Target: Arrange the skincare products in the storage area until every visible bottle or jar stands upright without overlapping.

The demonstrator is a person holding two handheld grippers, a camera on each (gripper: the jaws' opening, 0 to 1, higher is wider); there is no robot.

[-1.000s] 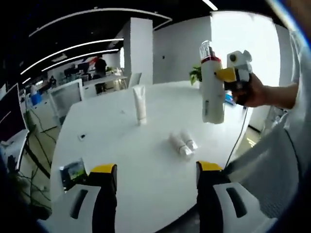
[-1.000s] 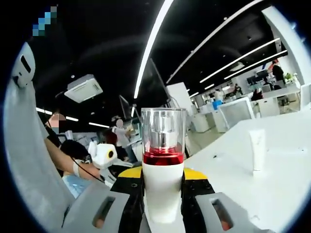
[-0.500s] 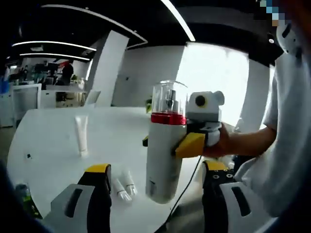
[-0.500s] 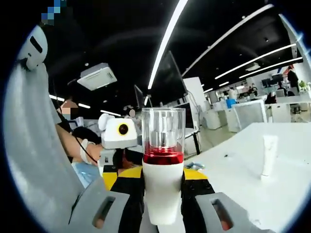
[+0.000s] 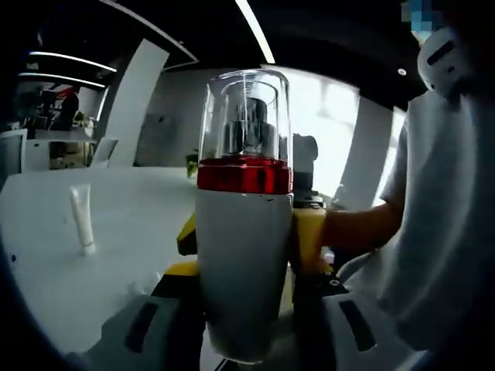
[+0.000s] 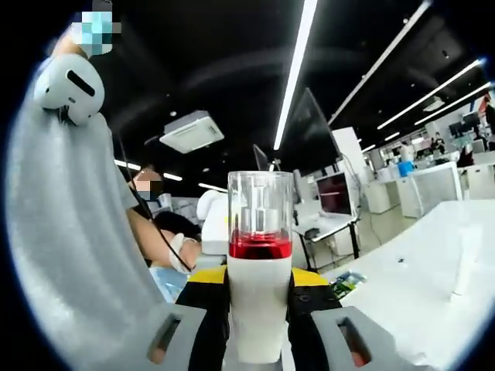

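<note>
A white pump bottle [image 5: 244,255] with a red collar and a clear cap stands upright in the air, very close to the left gripper view's camera. My right gripper [image 6: 259,278] is shut on the bottle [image 6: 259,309] around its body; its yellow jaws show behind the bottle [image 5: 309,232]. My left gripper [image 5: 246,297] is open, its jaws standing wide on either side of the bottle's lower body. A white tube [image 5: 81,220] stands upright on the white table [image 5: 46,263], also seen as the tube [image 6: 466,259] at the far right.
The person's hand [image 5: 356,228] and pale sleeve [image 5: 441,232] hold the right gripper on the right. A small dark packet [image 6: 348,282] lies near the table's edge [image 6: 418,309]. Office desks and monitors stand beyond.
The two grippers have come together: the bottle in the right gripper now sits between the left gripper's open jaws, far larger in the left gripper view. The two lying tubes have left the picture.
</note>
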